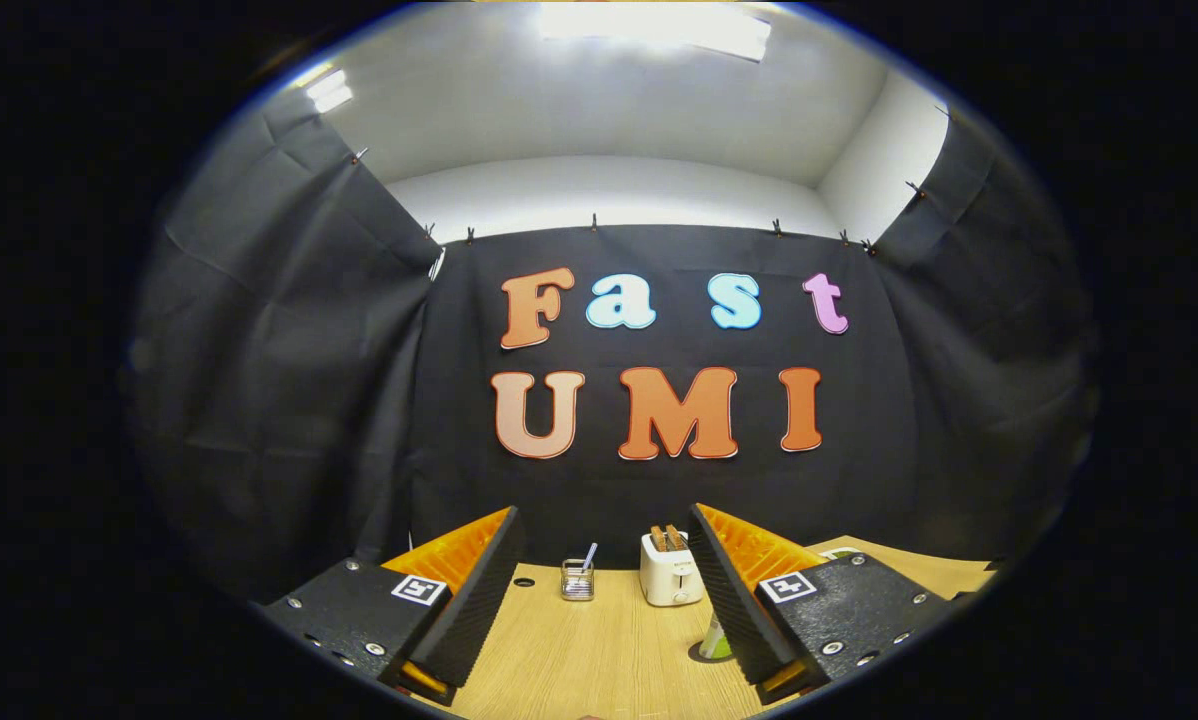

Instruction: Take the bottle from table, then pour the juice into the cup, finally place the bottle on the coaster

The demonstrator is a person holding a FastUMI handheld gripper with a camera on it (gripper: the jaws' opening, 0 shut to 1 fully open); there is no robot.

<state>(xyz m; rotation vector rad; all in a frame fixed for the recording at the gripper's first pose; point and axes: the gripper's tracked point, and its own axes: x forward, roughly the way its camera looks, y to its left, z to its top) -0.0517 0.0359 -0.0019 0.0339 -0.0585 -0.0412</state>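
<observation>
Here the hand-held gripper (599, 600) is held high and level above the pale wood-grain tabletop (599, 650), its two fingers spread wide apart with nothing between them but bare wood. Each finger (469, 600) is a ribbed wedge, and each carries a small square black-and-white marker on the block behind it. Beyond the fingers, toward the back of the tabletop and close to the black cloth wall (279, 400), stands a small clear glass cup (578, 579) with a thin pale stick or straw leaning out of it. Just beside it, a little way off to the right, sits a white two-slot toaster (670, 570) with browned slices poking up from the slots. Tucked against the inner edge of the right finger, nearer than the toaster, is a sliver of a green and white bottle-like thing (716, 640) standing on a dark round disc; the finger hides most of it, so I cannot tell exactly what it is. A small dark hole shows in the tabletop by the left finger. Overhead, a bright ceiling light panel (659, 30) glows above the white upper wall.
</observation>
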